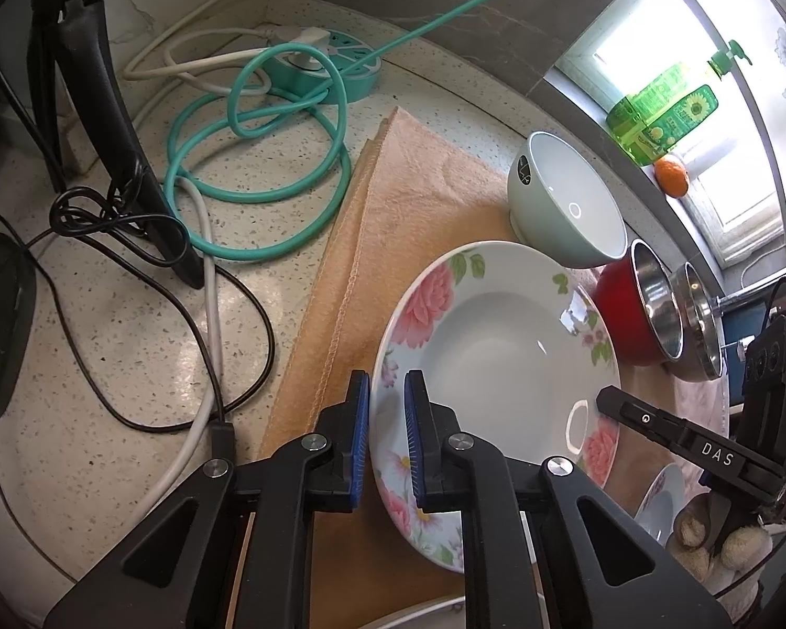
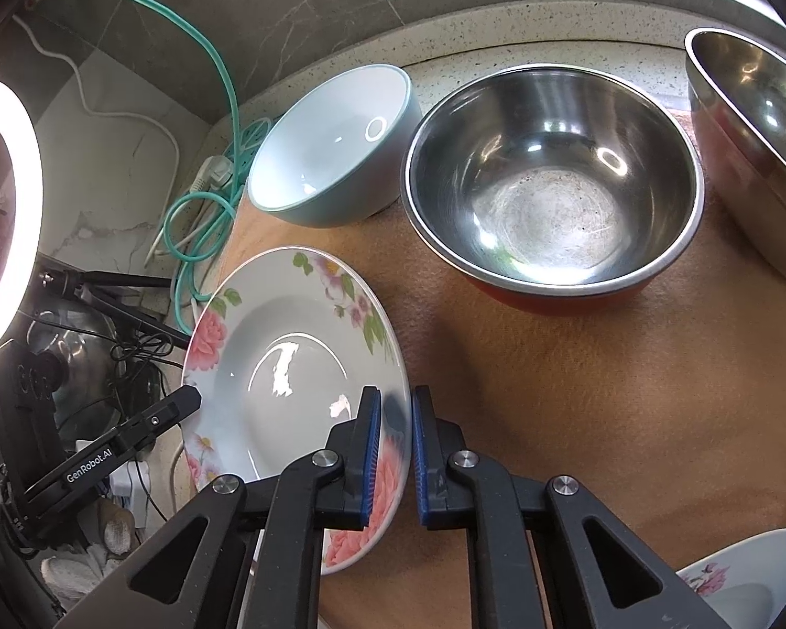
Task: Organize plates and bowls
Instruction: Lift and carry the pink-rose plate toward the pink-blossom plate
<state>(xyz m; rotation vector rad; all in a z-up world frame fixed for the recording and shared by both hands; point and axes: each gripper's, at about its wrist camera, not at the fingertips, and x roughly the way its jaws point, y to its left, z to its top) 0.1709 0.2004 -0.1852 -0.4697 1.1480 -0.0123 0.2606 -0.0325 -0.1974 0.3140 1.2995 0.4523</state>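
- Gripping the floral plate (image 1: 498,346) from both sides: left gripper (image 1: 386,440) straddling its left rim, right gripper (image 2: 395,451) straddling the opposite rim, each set of blue pads narrowed around the thin edge; full contact hard to confirm.
- Lying on the orange cloth (image 1: 408,199), toward its near left part, just in front of the pale blue bowl (image 2: 330,147).
- Judging the plate as glazed ceramic: stiff, moderately heavy, slick and breakable, so pinching the flat rim squarely and keeping it level looks safest.
- Counting plates: two floral ones, the held one and a second plate (image 2: 744,582) peeking in at the cloth's near right corner.
- Counting bowls: three, namely the pale blue one, a red-sided steel bowl (image 2: 553,188) and a plain steel bowl (image 2: 754,141) at the far right edge.
- Expecting the steel bowls to be light and tough, the blue one fragile.
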